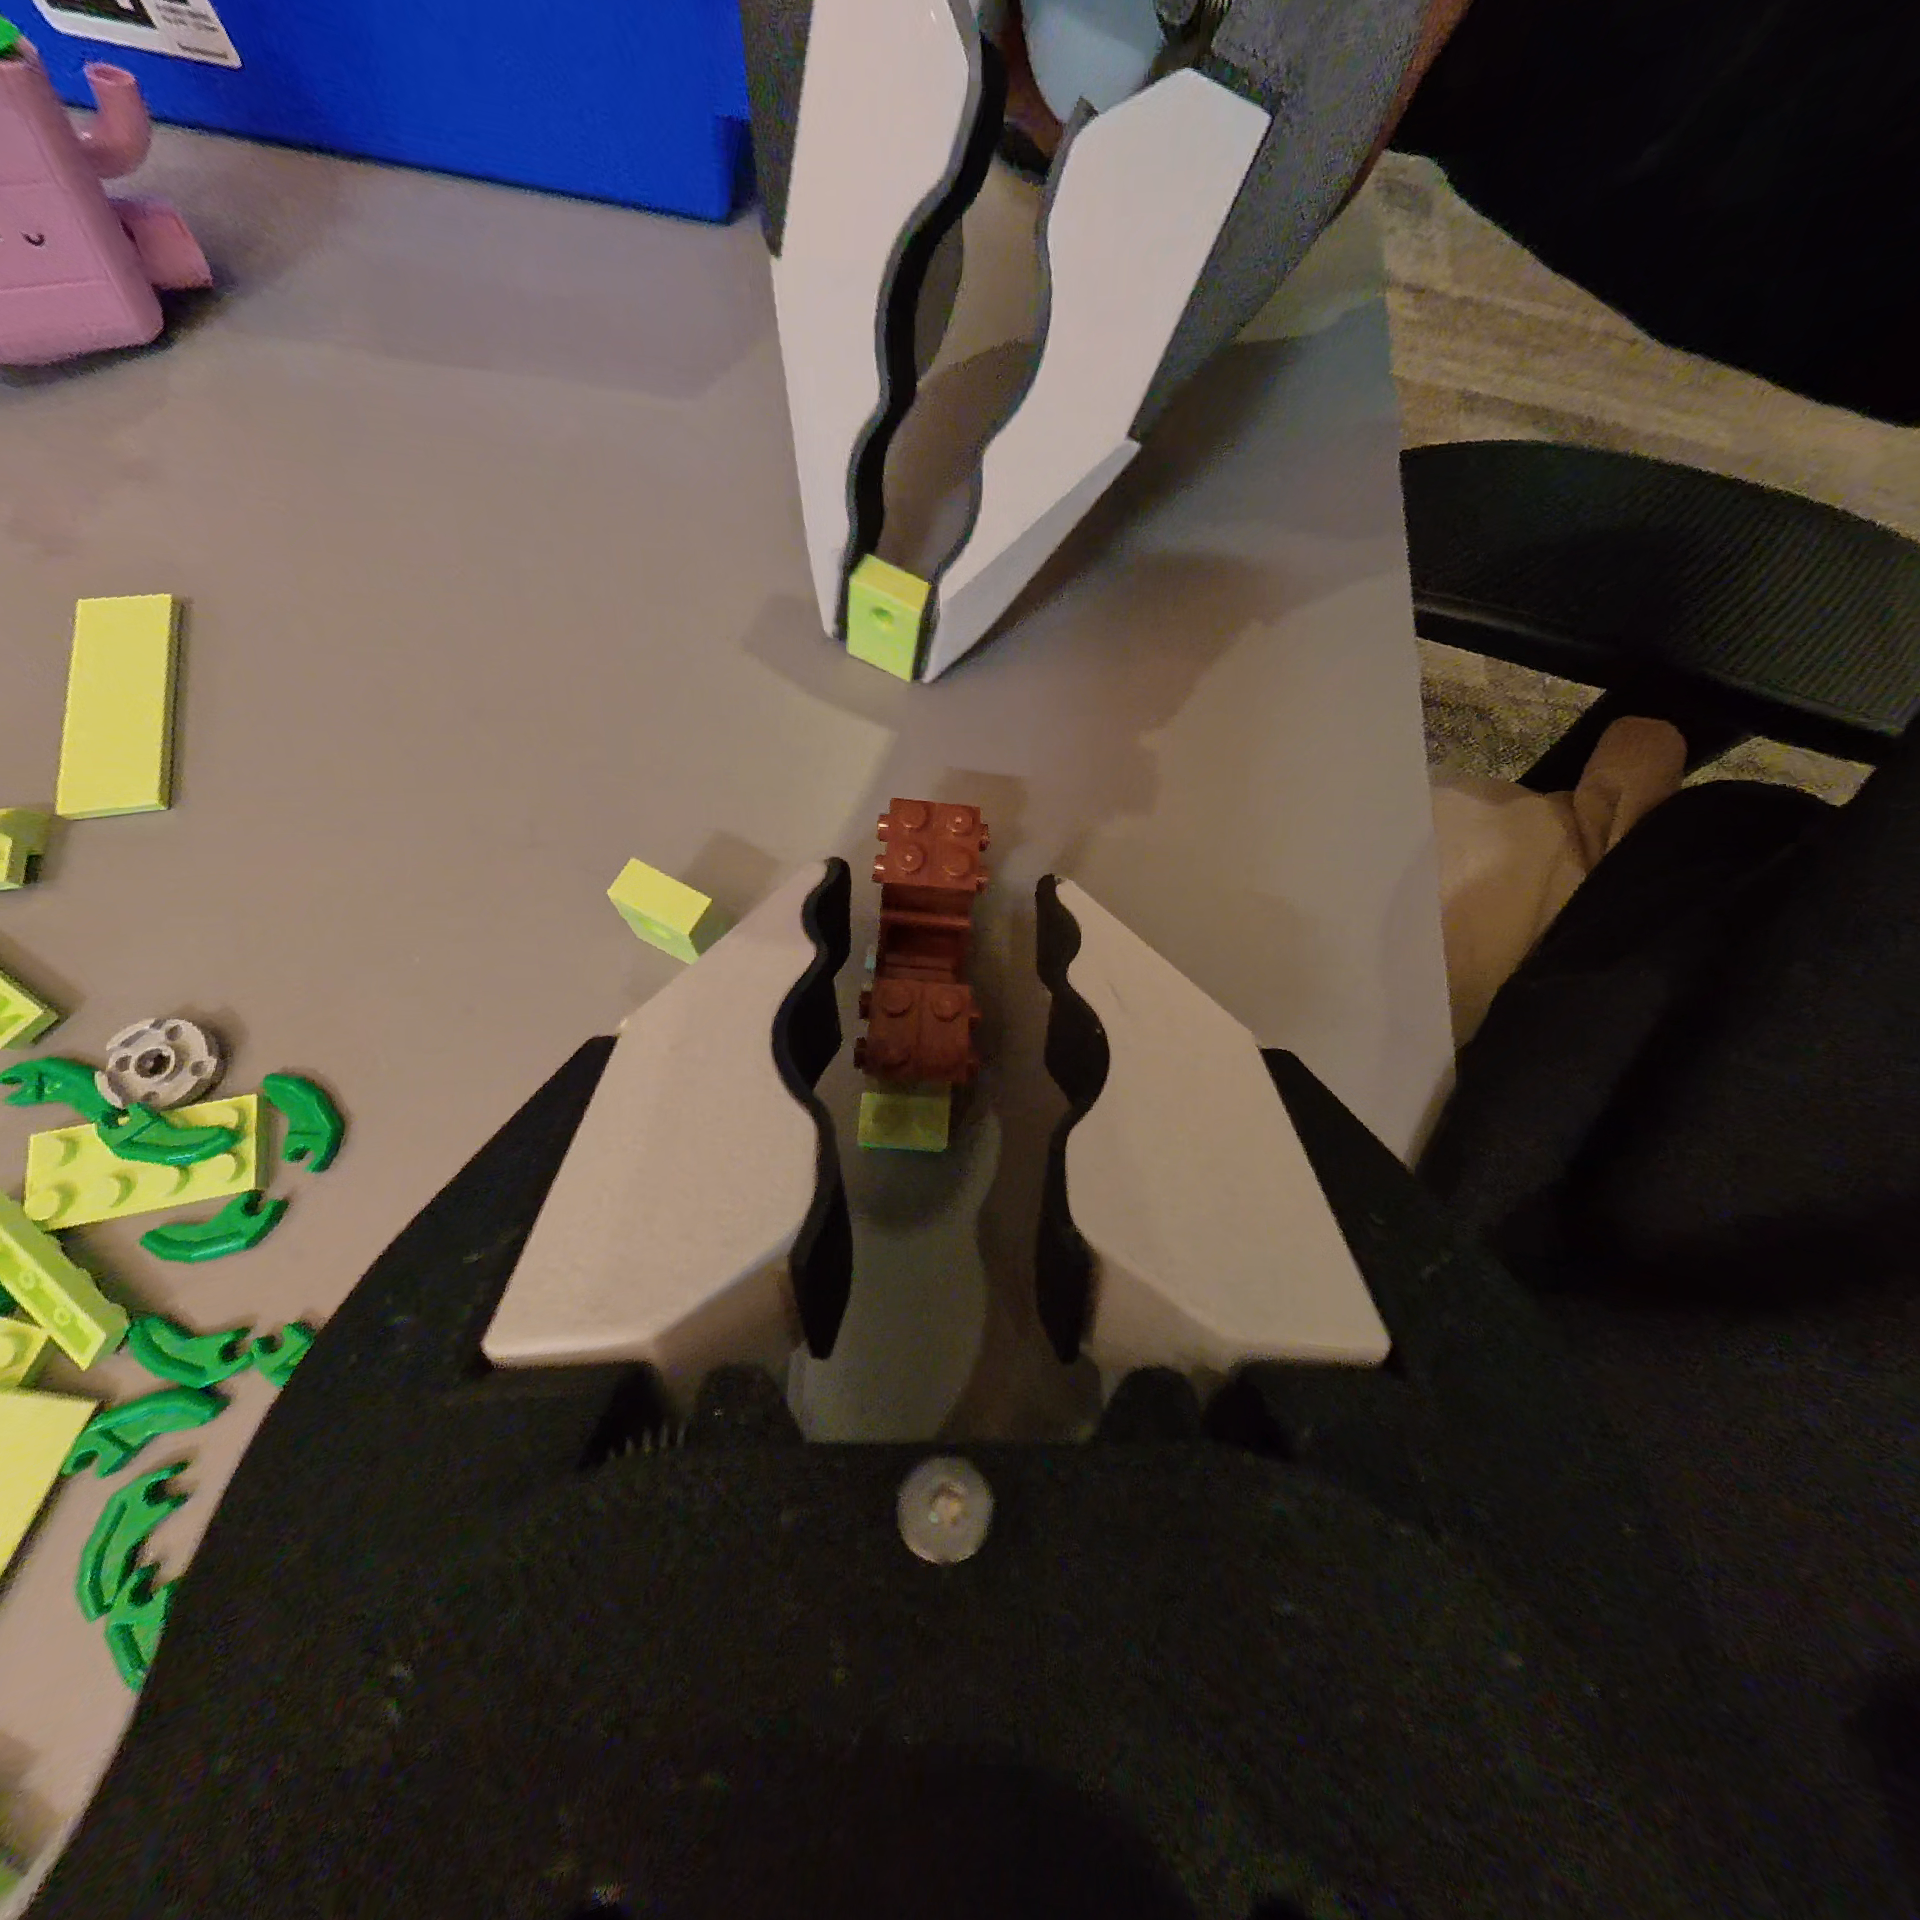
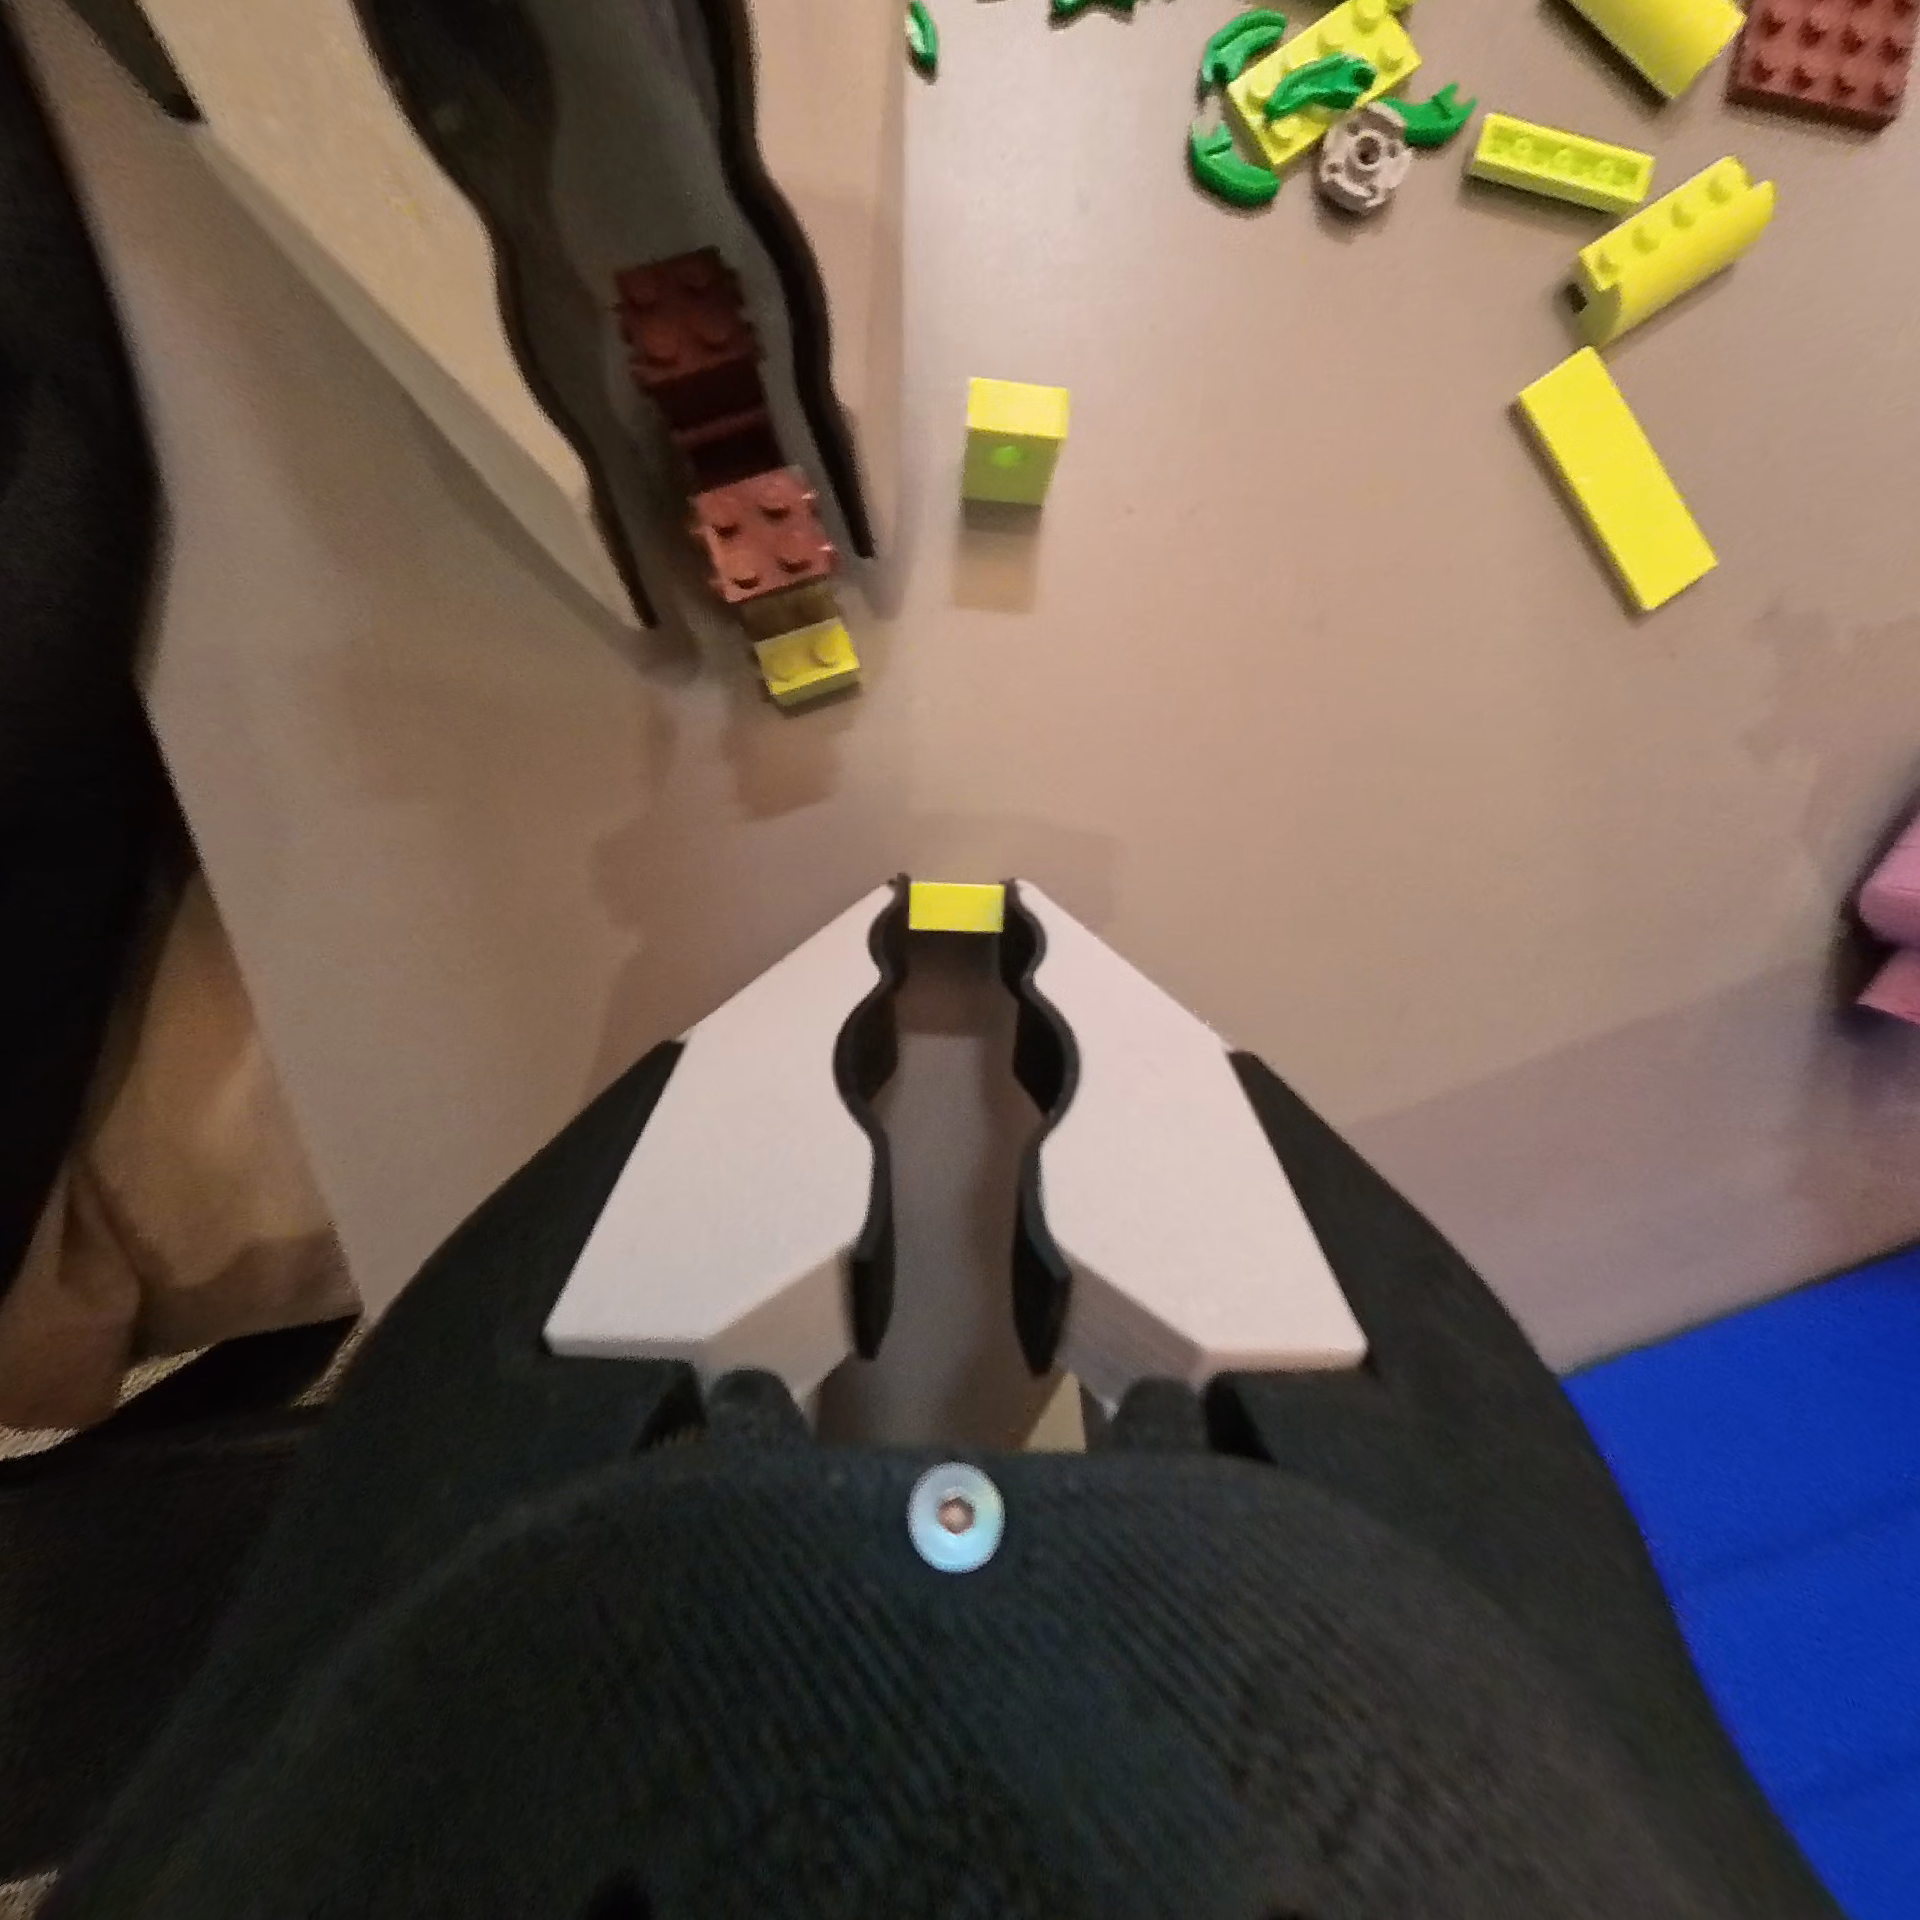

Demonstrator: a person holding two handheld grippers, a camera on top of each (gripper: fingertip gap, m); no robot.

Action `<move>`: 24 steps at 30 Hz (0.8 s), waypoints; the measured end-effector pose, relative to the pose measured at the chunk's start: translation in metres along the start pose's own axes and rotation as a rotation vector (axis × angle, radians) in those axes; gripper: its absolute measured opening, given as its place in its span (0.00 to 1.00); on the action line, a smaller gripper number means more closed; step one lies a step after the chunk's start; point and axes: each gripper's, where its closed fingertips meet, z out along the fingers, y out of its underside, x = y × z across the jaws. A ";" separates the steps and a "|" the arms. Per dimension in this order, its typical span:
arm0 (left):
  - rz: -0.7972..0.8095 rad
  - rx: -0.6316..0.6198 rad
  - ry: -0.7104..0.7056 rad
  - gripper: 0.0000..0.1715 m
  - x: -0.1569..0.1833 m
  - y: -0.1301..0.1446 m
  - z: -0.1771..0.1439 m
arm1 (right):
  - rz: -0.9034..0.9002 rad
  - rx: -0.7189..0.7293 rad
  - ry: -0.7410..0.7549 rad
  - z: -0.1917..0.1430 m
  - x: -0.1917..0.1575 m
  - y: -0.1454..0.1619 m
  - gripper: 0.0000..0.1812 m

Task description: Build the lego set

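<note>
A brown lego assembly (image 1: 925,935) with a small lime piece (image 1: 902,1122) at one end lies on the grey table between the fingers of my left gripper (image 1: 940,883). The jaws stand apart on both sides of it and do not touch it. It also shows in the right wrist view (image 2: 727,457), with the lime piece (image 2: 810,665) beyond the fingertips. My right gripper (image 2: 956,888) is shut on a small lime brick (image 2: 956,906) and holds it at its fingertips, just above the table. In the left wrist view this gripper (image 1: 883,634) hangs beyond the assembly with the brick (image 1: 885,621).
A loose lime brick (image 1: 660,904) lies left of the assembly. Lime plates, green curved pieces (image 1: 301,1117) and a grey round piece (image 1: 158,1060) lie at the left. A pink figure (image 1: 62,229) and a blue box (image 1: 468,94) stand at the back. The table edge (image 1: 1423,831) and a chair are at the right. One gripper's finger ends stand about 6 cm off the other's.
</note>
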 end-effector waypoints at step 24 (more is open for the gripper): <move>0.009 0.050 -0.015 0.20 0.001 -0.005 -0.005 | -0.057 -0.069 0.061 -0.018 -0.012 -0.006 0.20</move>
